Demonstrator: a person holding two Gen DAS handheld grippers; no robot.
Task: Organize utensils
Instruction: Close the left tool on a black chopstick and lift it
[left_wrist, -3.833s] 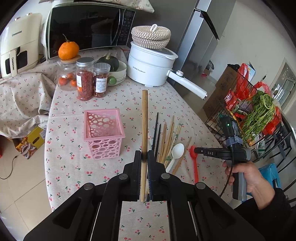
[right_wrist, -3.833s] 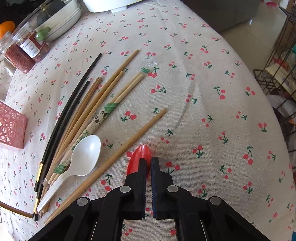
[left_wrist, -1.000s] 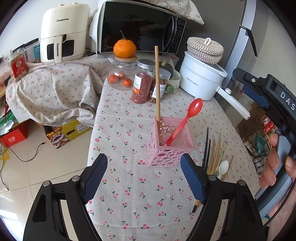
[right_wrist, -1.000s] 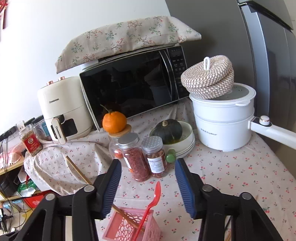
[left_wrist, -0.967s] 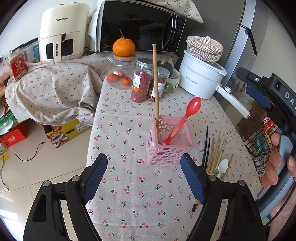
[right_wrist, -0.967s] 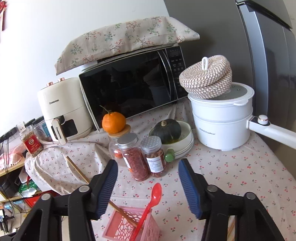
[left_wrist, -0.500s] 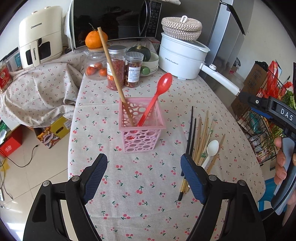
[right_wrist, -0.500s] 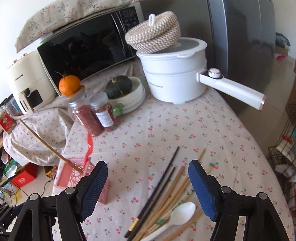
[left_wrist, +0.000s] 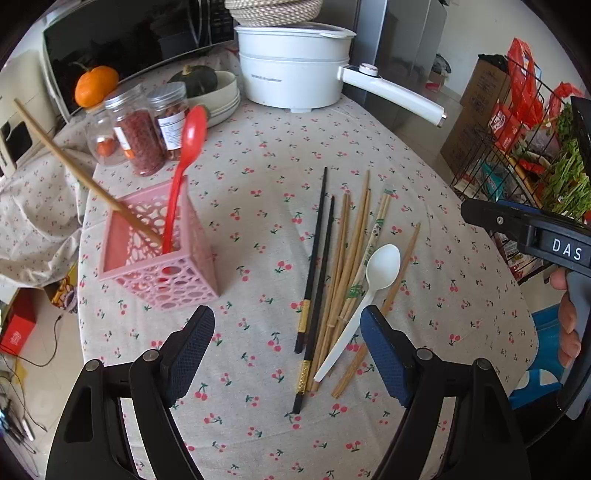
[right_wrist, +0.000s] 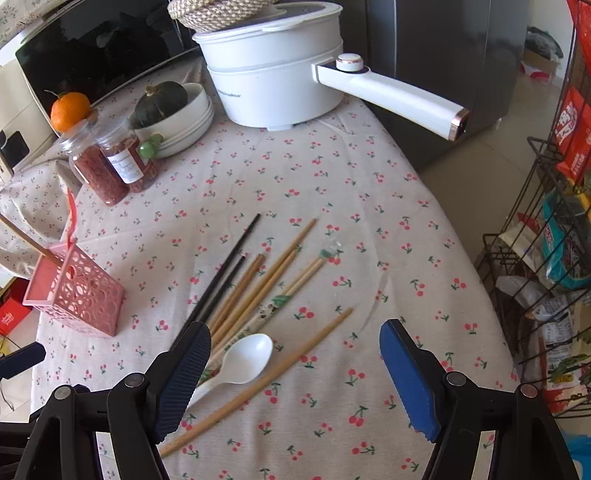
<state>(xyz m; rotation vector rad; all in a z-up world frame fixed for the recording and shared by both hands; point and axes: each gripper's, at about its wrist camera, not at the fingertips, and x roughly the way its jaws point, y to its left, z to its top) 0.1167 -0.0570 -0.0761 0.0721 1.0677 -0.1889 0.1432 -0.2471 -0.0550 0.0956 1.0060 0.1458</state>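
Observation:
A pink perforated basket (left_wrist: 162, 254) (right_wrist: 79, 291) stands on the cherry-print tablecloth and holds a red spoon (left_wrist: 184, 162) and one long wooden chopstick (left_wrist: 85, 177). To its right lie two black chopsticks (left_wrist: 314, 273) (right_wrist: 218, 284), several wooden chopsticks (left_wrist: 351, 266) (right_wrist: 258, 284) and a white spoon (left_wrist: 369, 295) (right_wrist: 240, 362). One wooden chopstick (right_wrist: 266, 376) lies apart to the right. My left gripper (left_wrist: 288, 354) is open and empty above the near ends of the chopsticks. My right gripper (right_wrist: 295, 376) is open and empty over the white spoon and single chopstick.
A white electric pot (left_wrist: 295, 66) with a long handle (right_wrist: 391, 98) stands at the back. Jars (left_wrist: 140, 136), an orange (left_wrist: 96, 85) and a bowl with a squash (right_wrist: 173, 107) stand back left. A wire rack (right_wrist: 546, 258) stands off the table's right edge.
Both grippers have let go of the wooden chopstick and red spoon, which now stand in the basket. Both have since tilted down and moved toward the utensils lying on the cloth.

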